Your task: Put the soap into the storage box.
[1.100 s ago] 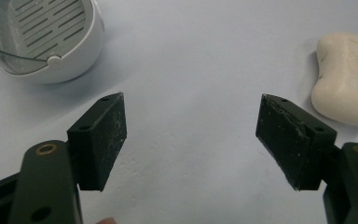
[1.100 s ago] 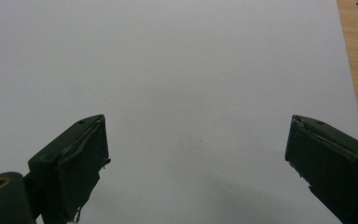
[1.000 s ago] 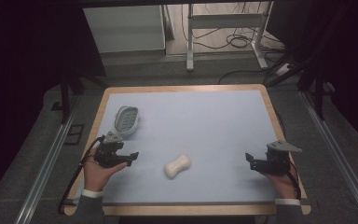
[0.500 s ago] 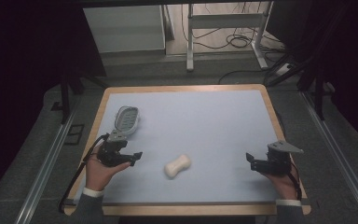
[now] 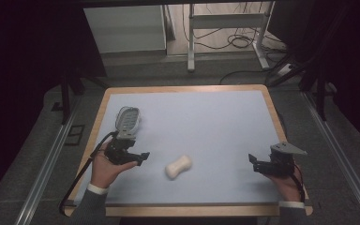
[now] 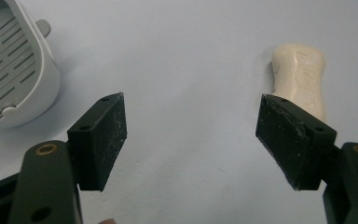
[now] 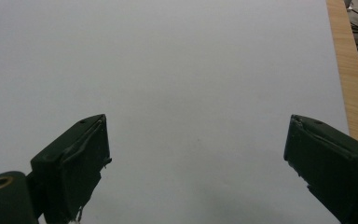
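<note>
Cream waisted soap bar [image 6: 303, 77]; slotted, perhaps plastic, dish [image 6: 14, 74].

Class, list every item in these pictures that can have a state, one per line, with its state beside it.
Left tongs: open, holding nothing.
Right tongs: open, holding nothing.
Soap bar: lying flat on the table, untouched.
Soap dish: tilted up on the table, slotted inside showing, no soap in it.

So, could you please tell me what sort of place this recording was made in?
Probably a lab or workshop recording station: a wood-rimmed table with a pale blue mat, metal rails on a grey floor beside it, and loose cables beneath a metal frame behind.
</note>
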Demonstrator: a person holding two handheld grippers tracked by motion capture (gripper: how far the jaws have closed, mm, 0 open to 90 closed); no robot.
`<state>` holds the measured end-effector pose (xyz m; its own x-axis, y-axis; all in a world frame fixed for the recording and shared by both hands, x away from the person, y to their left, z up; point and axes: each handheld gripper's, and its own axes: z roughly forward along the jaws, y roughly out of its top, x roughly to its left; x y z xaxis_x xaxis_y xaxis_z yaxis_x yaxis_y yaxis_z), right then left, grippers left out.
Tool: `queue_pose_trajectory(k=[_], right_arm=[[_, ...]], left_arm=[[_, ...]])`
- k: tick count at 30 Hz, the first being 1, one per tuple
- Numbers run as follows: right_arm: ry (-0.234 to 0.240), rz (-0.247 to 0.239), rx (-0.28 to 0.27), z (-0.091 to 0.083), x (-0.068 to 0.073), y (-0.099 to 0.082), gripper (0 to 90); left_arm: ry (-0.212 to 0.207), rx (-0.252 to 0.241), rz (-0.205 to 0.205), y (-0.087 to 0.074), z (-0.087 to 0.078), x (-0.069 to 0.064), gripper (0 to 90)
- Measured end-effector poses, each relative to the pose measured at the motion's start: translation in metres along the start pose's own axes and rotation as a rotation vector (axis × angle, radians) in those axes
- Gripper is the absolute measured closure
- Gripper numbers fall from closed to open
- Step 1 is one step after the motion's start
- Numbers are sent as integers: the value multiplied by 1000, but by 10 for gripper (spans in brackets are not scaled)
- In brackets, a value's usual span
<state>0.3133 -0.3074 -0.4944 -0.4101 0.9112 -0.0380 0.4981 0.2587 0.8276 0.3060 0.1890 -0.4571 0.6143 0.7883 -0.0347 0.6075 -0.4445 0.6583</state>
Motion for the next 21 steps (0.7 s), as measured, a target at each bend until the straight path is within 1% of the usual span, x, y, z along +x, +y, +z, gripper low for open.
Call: queue_pose_trajectory(k=[9, 10, 15, 21], right_arm=[[-13, -9, 7, 0, 1, -1, 66], [-14, -9, 9, 0, 1, -1, 65], [-19, -5, 12, 1, 0, -1, 66], [-18, -6, 17, 1, 0, -2, 66]], left_arm=[[-18, 15, 21, 10, 4, -7, 239], [-27, 14, 17, 11, 4, -8, 239], [-27, 33, 37, 16, 8, -12, 238], [-41, 51, 62, 26, 15, -21, 235]])
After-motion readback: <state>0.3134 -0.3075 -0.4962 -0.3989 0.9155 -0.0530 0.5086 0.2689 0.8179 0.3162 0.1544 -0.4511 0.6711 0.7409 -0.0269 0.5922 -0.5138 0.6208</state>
